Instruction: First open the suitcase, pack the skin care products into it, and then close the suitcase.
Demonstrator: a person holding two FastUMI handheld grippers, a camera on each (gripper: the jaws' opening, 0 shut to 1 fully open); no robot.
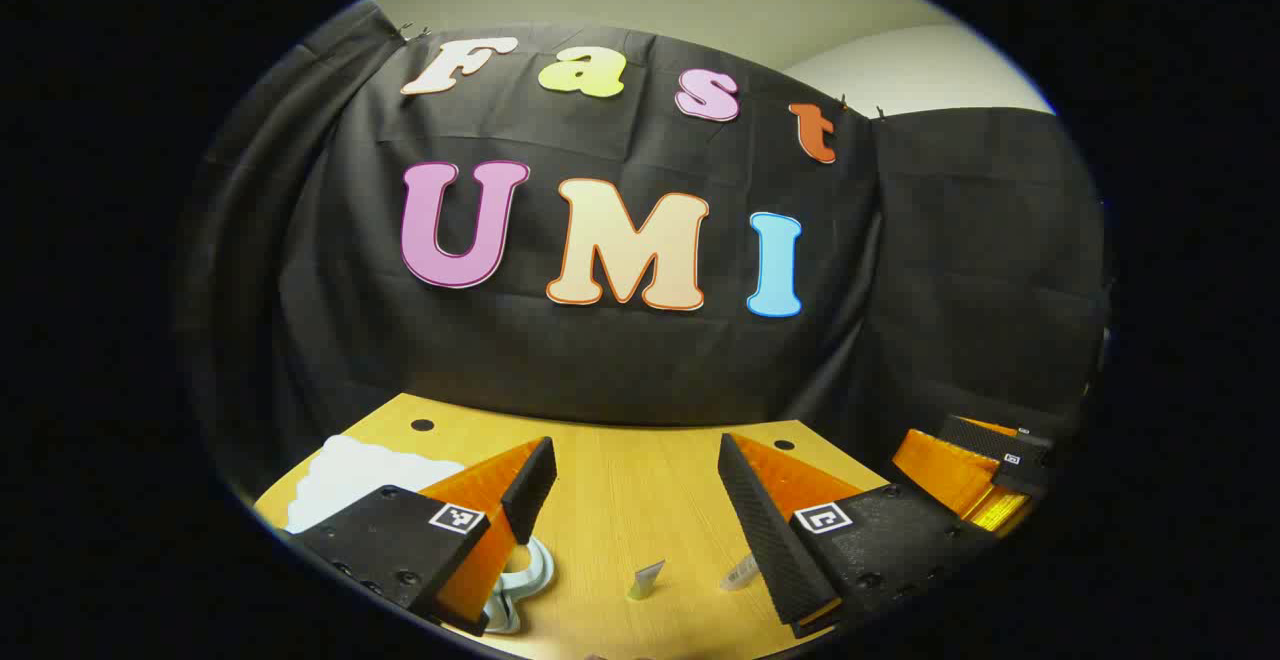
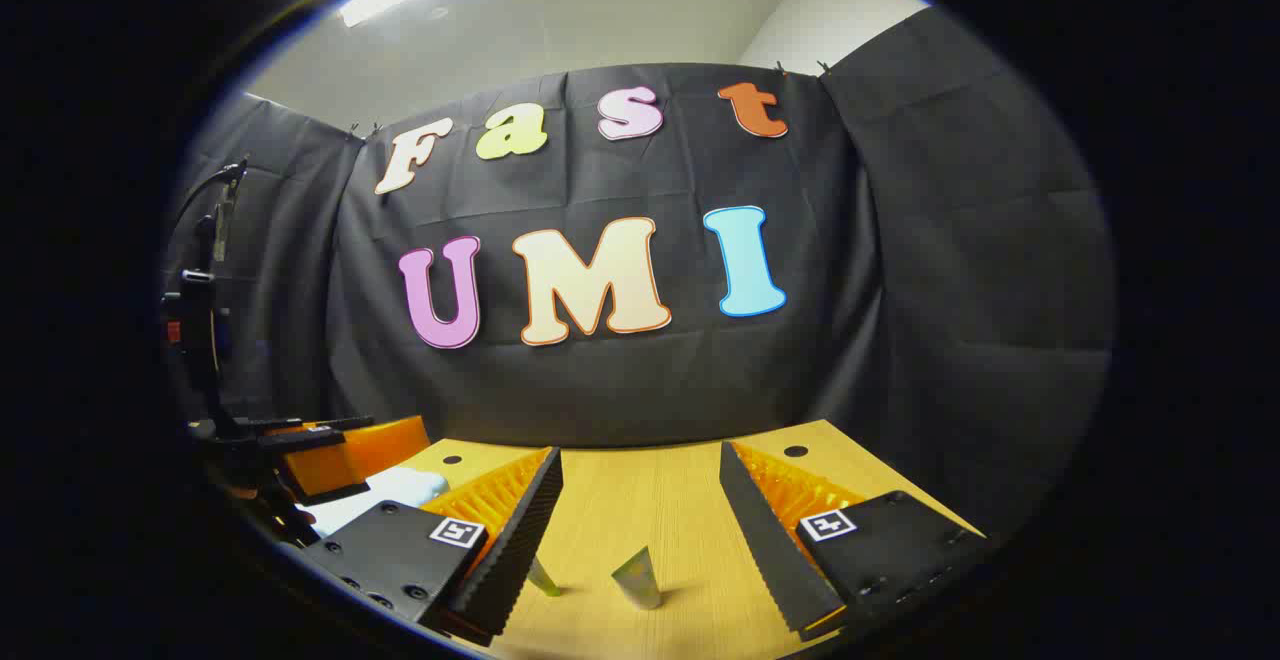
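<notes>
My left gripper point(image 1: 637, 450) stands open above the wooden table point(image 1: 620, 500), nothing between its fingers. Below it a small pale tube point(image 1: 646, 580) stands on the table, and a clear tube point(image 1: 740, 572) lies beside the right finger. A white wavy-edged object point(image 1: 350, 480) lies at the left, with a pale ring-shaped part point(image 1: 530, 580) under the left finger; I cannot tell if this is the suitcase. My right gripper point(image 2: 640, 458) is open too, over a pale tube point(image 2: 638, 578) and a greenish tube point(image 2: 543, 578). It appears far right in the left gripper view point(image 1: 980, 470).
The table point(image 2: 640, 510) has two round holes near its back corners point(image 1: 422, 425) point(image 1: 784, 445) and ends at the black cloth wall. In the right gripper view the left gripper point(image 2: 340, 450) shows at the left beside the white object point(image 2: 390, 490), near a dark stand point(image 2: 205, 340).
</notes>
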